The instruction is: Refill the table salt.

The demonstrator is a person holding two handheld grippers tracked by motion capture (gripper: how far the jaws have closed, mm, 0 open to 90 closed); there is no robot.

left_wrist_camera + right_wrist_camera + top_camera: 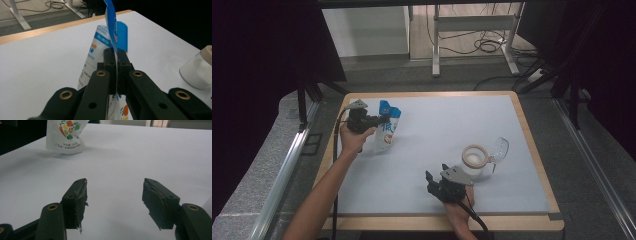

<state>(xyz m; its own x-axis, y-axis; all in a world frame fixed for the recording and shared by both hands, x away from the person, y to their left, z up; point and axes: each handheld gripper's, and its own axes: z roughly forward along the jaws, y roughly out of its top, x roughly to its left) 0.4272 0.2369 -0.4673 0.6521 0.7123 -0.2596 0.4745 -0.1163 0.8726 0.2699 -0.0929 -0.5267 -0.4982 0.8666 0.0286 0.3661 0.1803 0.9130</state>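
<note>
White tabletop (437, 150), wood-edged. Blue-white pouch (388, 127) (vegetable print low on front) upright near far left corner, top edge pinched in left gripper (116, 60). Right gripper (115, 195) agape, nothing between.

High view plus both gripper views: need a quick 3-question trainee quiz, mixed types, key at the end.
1. True or false: the left gripper is shut on the top edge of the blue and white pouch.
2. Multiple choice: the right gripper is (A) open with nothing between its jaws, (B) clamped on the jar, (C) holding the pouch.
3. Short answer: how does the hinged lid of the glass jar stand, and on which side of the white table is the jar in the high view?

Key
1. True.
2. A.
3. Swung open; the right side.
</note>
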